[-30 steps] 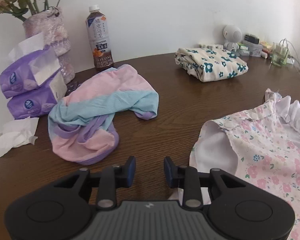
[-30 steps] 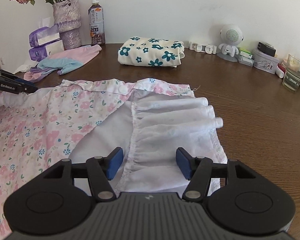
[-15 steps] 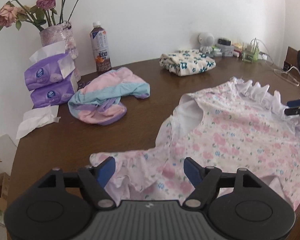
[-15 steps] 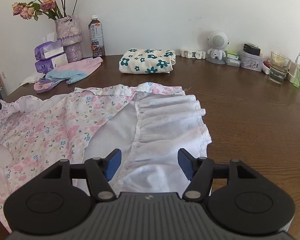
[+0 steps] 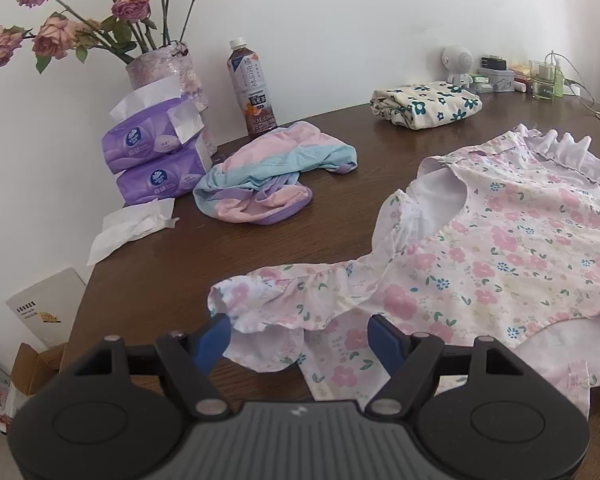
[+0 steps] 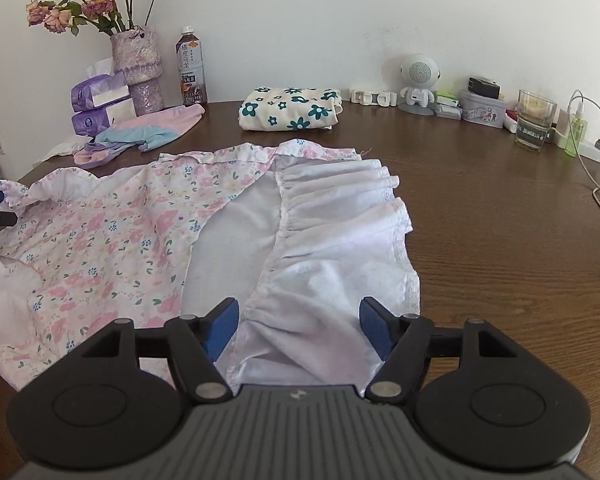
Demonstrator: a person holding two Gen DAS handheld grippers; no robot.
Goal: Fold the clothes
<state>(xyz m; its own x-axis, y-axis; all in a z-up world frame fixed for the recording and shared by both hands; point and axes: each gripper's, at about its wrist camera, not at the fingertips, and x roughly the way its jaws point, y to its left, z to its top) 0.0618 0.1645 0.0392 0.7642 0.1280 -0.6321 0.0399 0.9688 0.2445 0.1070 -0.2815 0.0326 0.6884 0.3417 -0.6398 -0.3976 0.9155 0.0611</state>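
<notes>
On the table [image 6: 480, 208] lie three garments; only the right view shows the glass [image 6: 536, 120]. Left tongs [image 5: 300, 338] gape over the floral dress [image 5: 500, 264]; right tongs [image 6: 298, 326] are opening astride its white frill.

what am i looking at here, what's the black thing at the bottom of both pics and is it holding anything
The black thing is a hand-held gripper with two blue-tipped fingers; a person carries one in each hand, and each has a camera looking forward along its fingers. One picture comes from the left gripper, the other from the right gripper. Both hover over a pink floral garment spread on a brown table, at opposite ends. Neither holds anything: the left is open with a ruffled sleeve between its fingers, the right is opening over the white ruffle. Further back lie a folded flowered cloth, a crumpled pastel garment, tissue packs, a bottle and a vase of roses.
</notes>
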